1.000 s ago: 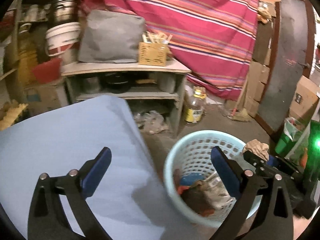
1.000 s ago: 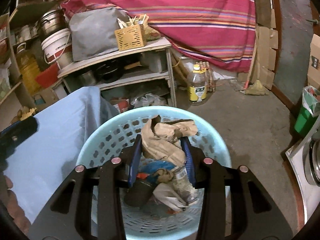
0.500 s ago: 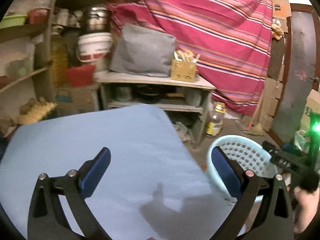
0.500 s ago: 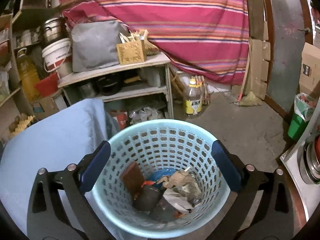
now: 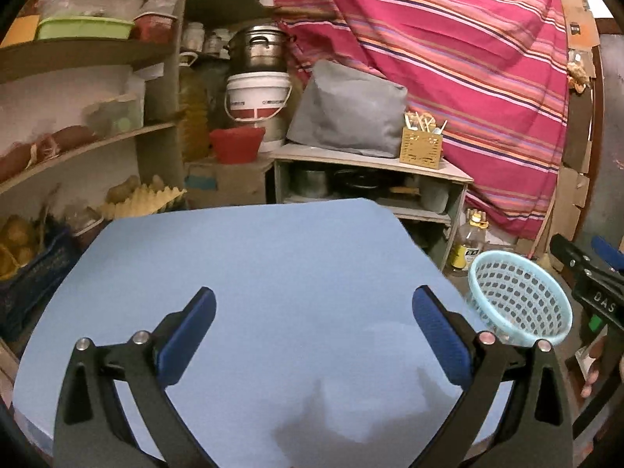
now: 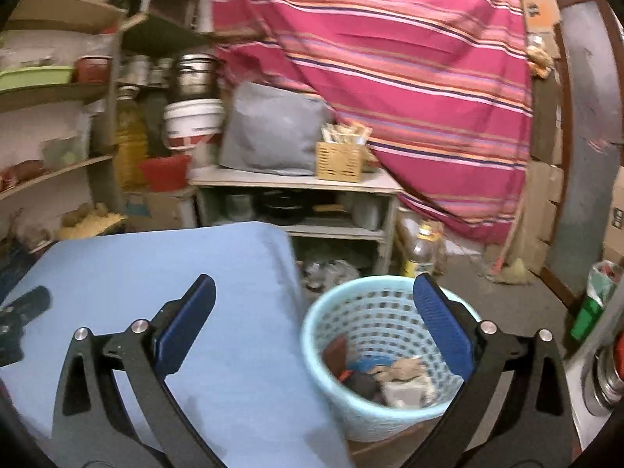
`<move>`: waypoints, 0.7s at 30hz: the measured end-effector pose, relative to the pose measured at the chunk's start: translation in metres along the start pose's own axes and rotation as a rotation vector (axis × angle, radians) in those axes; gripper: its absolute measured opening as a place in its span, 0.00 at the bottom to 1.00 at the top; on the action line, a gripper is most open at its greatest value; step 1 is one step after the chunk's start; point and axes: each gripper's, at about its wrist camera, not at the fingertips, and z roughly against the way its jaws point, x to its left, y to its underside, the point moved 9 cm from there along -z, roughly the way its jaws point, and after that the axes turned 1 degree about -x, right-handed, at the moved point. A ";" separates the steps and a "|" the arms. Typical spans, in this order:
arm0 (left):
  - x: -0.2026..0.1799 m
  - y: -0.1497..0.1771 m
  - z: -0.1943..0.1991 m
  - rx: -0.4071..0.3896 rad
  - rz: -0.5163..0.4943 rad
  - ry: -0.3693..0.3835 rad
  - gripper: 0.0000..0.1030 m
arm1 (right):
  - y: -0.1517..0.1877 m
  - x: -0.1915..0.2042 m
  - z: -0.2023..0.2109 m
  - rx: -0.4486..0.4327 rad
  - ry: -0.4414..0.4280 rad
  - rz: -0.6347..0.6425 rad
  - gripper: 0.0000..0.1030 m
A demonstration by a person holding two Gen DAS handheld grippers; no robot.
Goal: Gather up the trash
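Pale blue perforated plastic basket (image 6: pixel 384 355), round and tapering downward, standing on the floor just beside the blue-covered table (image 6: pixel 163 273); it holds crumpled paper and wrappers (image 6: pixel 394 380) of brown, blue and red. Right gripper (image 6: pixel 314 327), jaws spread wide and empty, hangs above table edge and basket. Left gripper (image 5: pixel 312 329), likewise wide and empty, over the tabletop.

A pale blue perforated basket (image 6: pixel 384 355) stands upright on the floor, just right of the blue table. Inside lies a heap of trash (image 6: pixel 384 380): crumpled brown paper, a dark round piece, something blue and a brown scrap.
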 end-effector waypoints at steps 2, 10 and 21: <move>0.007 0.007 0.009 -0.011 -0.016 -0.021 0.96 | 0.006 0.015 0.009 0.006 -0.033 0.001 0.96; 0.044 0.047 0.051 -0.043 -0.049 -0.122 0.96 | 0.047 0.071 0.045 0.026 -0.142 0.017 0.96; 0.086 0.102 0.090 -0.030 0.002 -0.209 0.96 | 0.101 0.117 0.082 0.082 -0.216 -0.016 0.96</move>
